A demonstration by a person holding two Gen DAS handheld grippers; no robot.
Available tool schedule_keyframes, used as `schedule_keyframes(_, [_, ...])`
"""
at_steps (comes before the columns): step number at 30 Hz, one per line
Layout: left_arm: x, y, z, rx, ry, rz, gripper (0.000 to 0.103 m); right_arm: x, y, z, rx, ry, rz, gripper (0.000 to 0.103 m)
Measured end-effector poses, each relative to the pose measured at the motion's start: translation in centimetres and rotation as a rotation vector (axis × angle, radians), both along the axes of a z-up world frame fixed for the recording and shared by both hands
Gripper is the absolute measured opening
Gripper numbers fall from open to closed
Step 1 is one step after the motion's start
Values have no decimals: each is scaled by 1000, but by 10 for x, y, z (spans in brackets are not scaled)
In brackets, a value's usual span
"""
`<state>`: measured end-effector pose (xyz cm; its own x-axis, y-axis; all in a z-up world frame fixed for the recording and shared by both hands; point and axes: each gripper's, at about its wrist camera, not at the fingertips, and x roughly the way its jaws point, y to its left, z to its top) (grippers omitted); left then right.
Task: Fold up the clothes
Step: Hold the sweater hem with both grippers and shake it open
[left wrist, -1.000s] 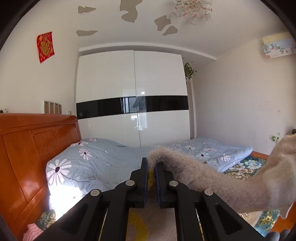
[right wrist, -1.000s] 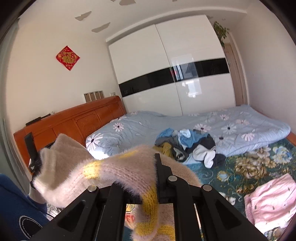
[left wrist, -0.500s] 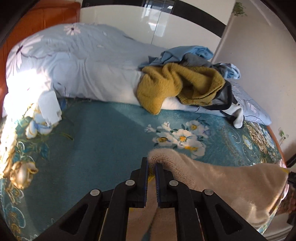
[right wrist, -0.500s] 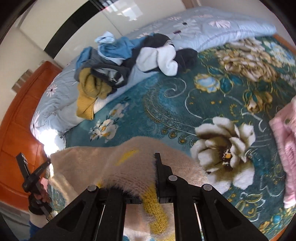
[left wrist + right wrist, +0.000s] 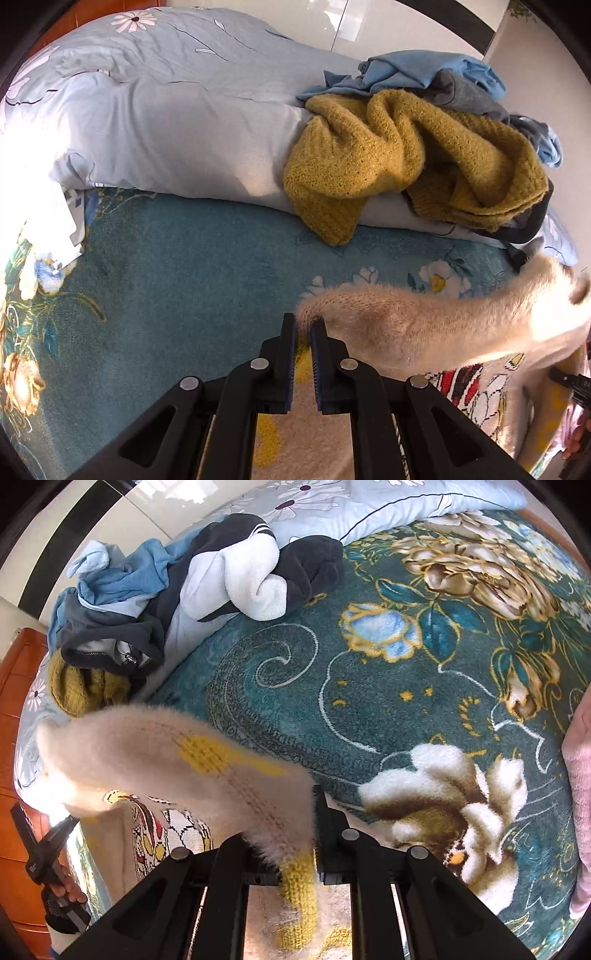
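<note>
I hold a fuzzy cream sweater with yellow, red and black pattern between both grippers, stretched above the teal floral blanket. My left gripper is shut on one edge of the sweater. My right gripper is shut on the other edge, which drapes over its left finger. In the right wrist view the left gripper shows at the far left, in a hand.
A pile of unfolded clothes lies on the light blue duvet: a mustard sweater, blue garments, a dark and white jacket. A pink garment lies at the right edge. The wooden headboard is at left.
Both grippers have tilted down from facing the wardrobe to facing the bed, and have lowered the sweater toward the blanket. The sweater stays gripped in both.
</note>
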<state>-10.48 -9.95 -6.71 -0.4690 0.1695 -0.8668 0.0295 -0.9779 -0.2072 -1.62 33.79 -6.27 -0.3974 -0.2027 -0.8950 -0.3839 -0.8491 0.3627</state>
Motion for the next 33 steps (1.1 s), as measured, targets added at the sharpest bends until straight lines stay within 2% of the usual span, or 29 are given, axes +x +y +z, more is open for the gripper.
schedule_keyframes(4, [7,-3,9,14,17,10,15,5,4,11,27,64,15,49])
schedule_keyframes(5, [12,-4,14,-2,33,16,21,7,6,16,48,81,19,51])
schedule_keyframes(7, [24,-6,25,-30,67,26,25,11,5,24,68,101,44,51])
schedule_keyframes(10, [52,-6,44,-11,117,1,33,29,-8,35,108,152,109,51])
schedule_keyframes(12, [76,-2,50,28,112,-38,53,50,-25,40,92,190,161,51])
schedule_keyframes(14, [101,7,48,74,91,-107,54,72,-46,43,50,232,213,51])
schedule_keyframes(17, [136,22,28,41,18,-184,54,105,-78,31,-71,258,293,51])
schedule_keyframes(21, [171,29,-8,61,-119,-223,54,132,-98,-12,-108,141,321,51])
schedule_keyframes(23, [184,25,-19,29,-155,-194,54,144,-95,-28,-90,101,288,51])
schedule_keyframes(26, [198,13,-31,11,-195,-144,54,162,-80,-29,-62,117,214,51])
schedule_keyframes(30, [204,2,-41,67,-231,-96,55,170,-76,-32,-103,120,185,51])
schedule_keyframes(33, [205,4,-39,78,-231,-92,58,175,-83,-35,-125,113,189,51])
